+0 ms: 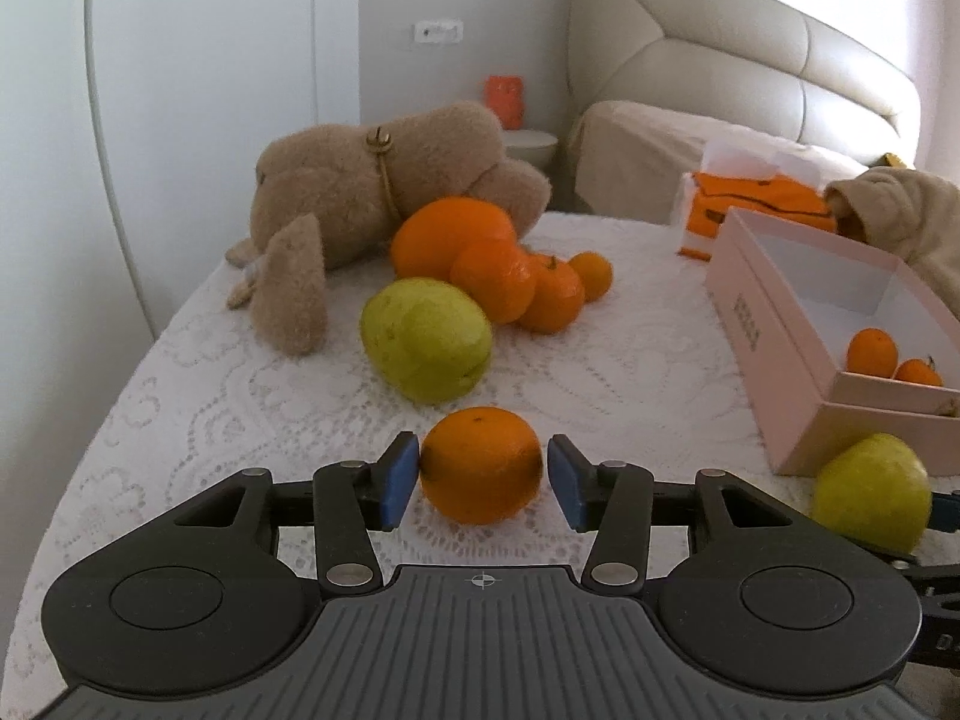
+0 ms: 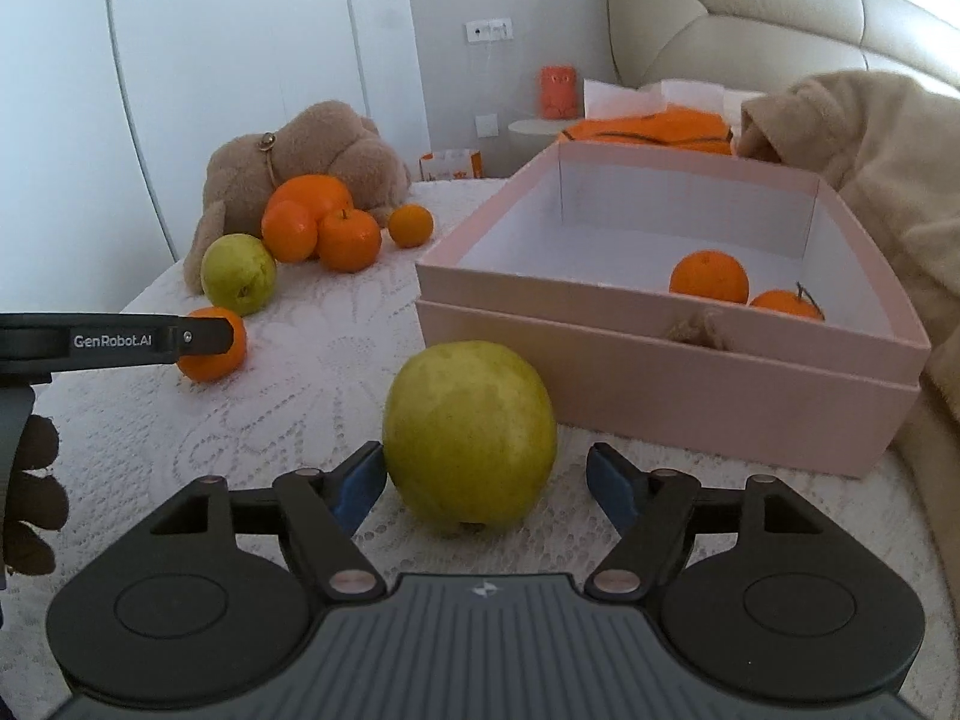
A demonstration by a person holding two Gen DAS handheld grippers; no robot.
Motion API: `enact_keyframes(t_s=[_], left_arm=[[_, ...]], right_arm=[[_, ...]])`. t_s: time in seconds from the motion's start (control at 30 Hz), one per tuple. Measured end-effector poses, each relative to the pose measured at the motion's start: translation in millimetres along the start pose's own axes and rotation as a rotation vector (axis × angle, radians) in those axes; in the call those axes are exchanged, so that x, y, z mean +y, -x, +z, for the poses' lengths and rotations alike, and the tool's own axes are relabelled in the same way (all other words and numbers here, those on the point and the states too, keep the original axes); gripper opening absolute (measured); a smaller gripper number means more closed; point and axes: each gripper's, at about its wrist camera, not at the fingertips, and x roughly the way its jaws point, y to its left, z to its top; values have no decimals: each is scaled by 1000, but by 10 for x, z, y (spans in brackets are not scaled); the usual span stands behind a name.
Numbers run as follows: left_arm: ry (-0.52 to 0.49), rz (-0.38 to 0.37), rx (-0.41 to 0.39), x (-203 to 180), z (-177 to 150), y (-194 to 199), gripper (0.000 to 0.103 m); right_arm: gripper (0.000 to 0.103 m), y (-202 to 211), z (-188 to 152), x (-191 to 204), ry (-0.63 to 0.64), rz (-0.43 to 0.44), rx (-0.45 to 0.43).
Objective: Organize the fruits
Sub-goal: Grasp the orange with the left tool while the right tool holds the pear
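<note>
My left gripper is open around a small orange on the white lace tablecloth; the left pad touches it, the right pad stands just off it. My right gripper is open around a green pear, with gaps on both sides. The pear also shows in the left wrist view. A pink box holds two mandarins. A second green pear and a pile of oranges lie further back.
A brown plush toy lies behind the fruit pile. A beige blanket and orange cloth lie beyond the box. The box stands at the right in the left wrist view. The table's left edge curves away.
</note>
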Motion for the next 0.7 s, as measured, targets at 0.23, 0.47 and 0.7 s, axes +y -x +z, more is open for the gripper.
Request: enact_keyframes(t_s=[0.23, 0.47, 0.7], left_arm=[[7, -19, 45, -10, -33, -116, 53], [26, -62, 46, 38, -68, -55, 53], [55, -168, 22, 29, -179, 234, 52]], right_arm=[[79, -9, -9, -11, -5, 17, 3], [81, -28, 3, -13, -5, 24, 8], [83, -29, 4, -7, -5, 23, 9]])
